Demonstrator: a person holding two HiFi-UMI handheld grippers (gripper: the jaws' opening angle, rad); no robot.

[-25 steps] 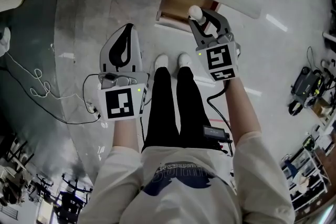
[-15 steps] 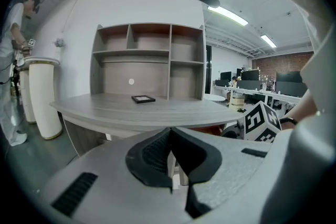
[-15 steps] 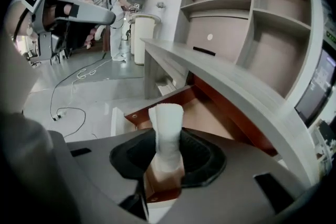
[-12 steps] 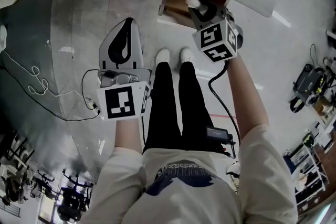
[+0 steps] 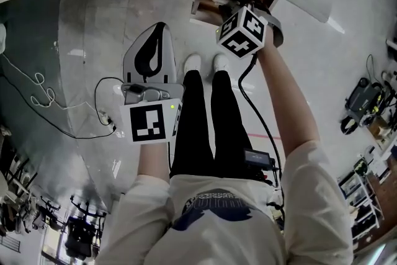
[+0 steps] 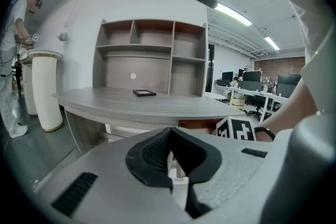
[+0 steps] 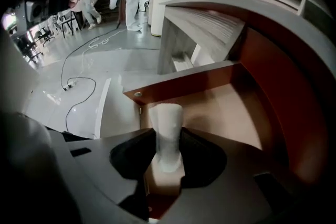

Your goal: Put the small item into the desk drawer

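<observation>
right gripper [image 7: 167, 139]: clamped on small white cylindrical item [image 7: 167, 113], mid-frame, over open reddish-brown wooden drawer [image 7: 236, 107] | left gripper [image 6: 170, 134]: jaws apparently together, empty, lower centre

The person wore a cream short-sleeved T-shirt [image 5: 217, 229] with blue print, black trousers [image 5: 208, 127] and white shoes [image 5: 193, 62]; a black cable [image 5: 261, 126] trailed from the right hand-held gripper [image 5: 231, 2].

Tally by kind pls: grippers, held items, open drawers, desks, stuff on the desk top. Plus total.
grippers: 2 (left gripper, right gripper)
small white item, clamped in the right gripper: 1
open drawer: 1
desk: 1
dark frame on the desk top: 1
total: 6
</observation>
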